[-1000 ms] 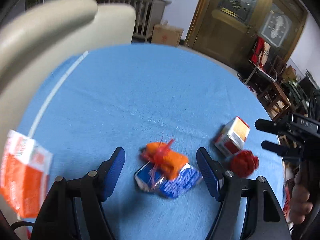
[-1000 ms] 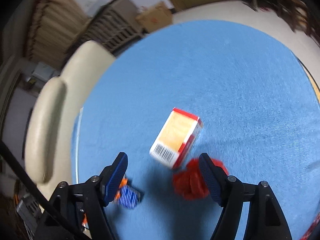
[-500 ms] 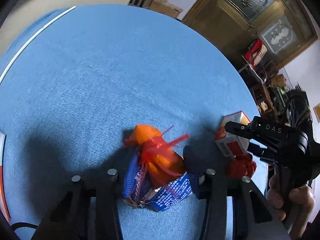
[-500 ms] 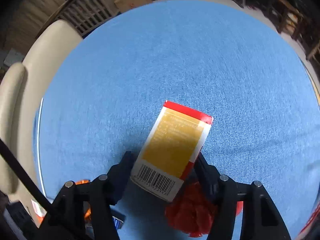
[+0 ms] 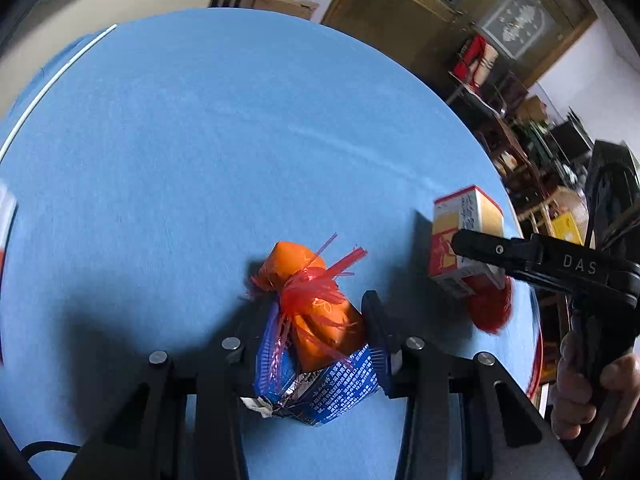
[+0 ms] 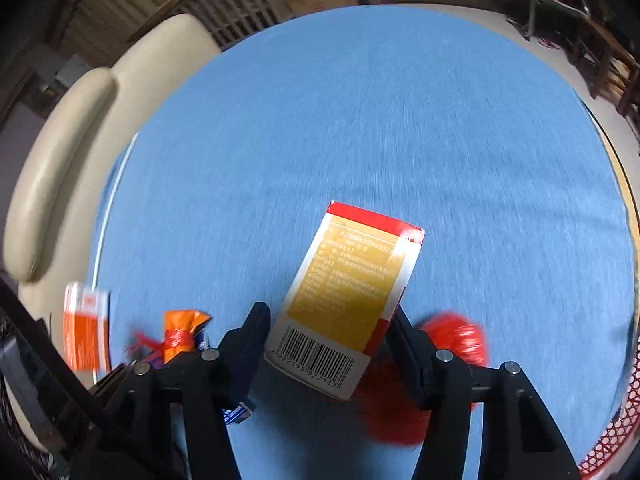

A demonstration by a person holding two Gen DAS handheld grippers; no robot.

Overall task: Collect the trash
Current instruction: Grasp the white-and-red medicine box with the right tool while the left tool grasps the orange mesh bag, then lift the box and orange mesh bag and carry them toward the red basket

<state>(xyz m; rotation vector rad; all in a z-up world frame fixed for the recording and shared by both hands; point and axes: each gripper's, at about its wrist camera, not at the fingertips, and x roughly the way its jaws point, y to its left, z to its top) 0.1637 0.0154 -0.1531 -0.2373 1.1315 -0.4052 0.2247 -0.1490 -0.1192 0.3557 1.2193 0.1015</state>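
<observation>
My left gripper (image 5: 320,344) is shut on a bundle of an orange wrapper (image 5: 316,304) tied with red net and a crumpled blue packet (image 5: 332,388), held above the round blue table (image 5: 200,140). My right gripper (image 6: 326,334) is shut on a red and yellow carton (image 6: 348,292) with a barcode, lifted off the table (image 6: 380,120). The carton (image 5: 464,236) and right gripper also show at the right of the left wrist view. A red crumpled net ball (image 6: 456,340) lies just under and right of the carton.
A cream chair (image 6: 80,152) stands at the table's left edge. An orange and white packet (image 6: 86,332) lies at the table's left rim. A red mesh basket rim (image 6: 616,440) shows at the lower right. Wooden furniture (image 5: 460,12) stands beyond the table.
Both grippers came down and closed, the left on the orange and blue bundle, the right on the carton. Both things are now lifted a little.
</observation>
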